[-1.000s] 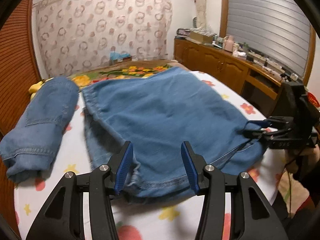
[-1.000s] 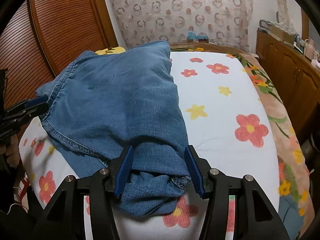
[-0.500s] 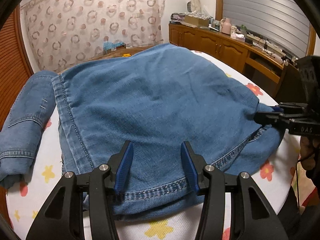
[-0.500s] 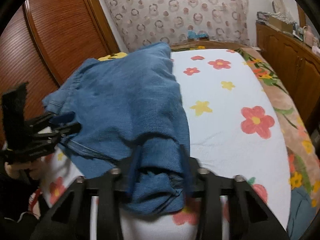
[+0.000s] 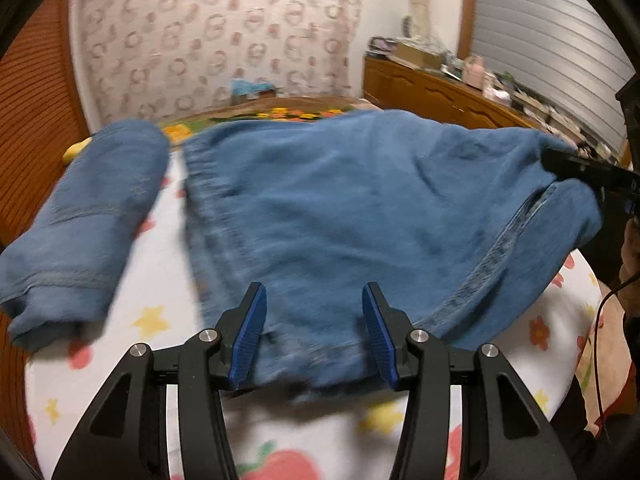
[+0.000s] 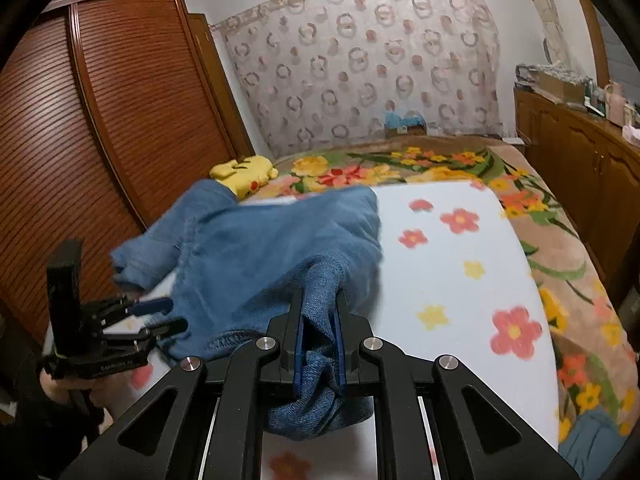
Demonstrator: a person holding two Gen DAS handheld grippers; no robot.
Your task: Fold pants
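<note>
My right gripper (image 6: 319,320) is clenched on a bunched fold of soft denim pants (image 5: 360,216); my left gripper (image 5: 314,334) gapes wide over the stitched hem.

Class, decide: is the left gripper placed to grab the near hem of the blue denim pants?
Probably yes: the left gripper is open, with the blue denim pants' hem lying between its fingers, nothing blocking.

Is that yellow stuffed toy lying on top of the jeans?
No, the yellow stuffed toy lies on the flowered blanket beyond the jeans.
</note>
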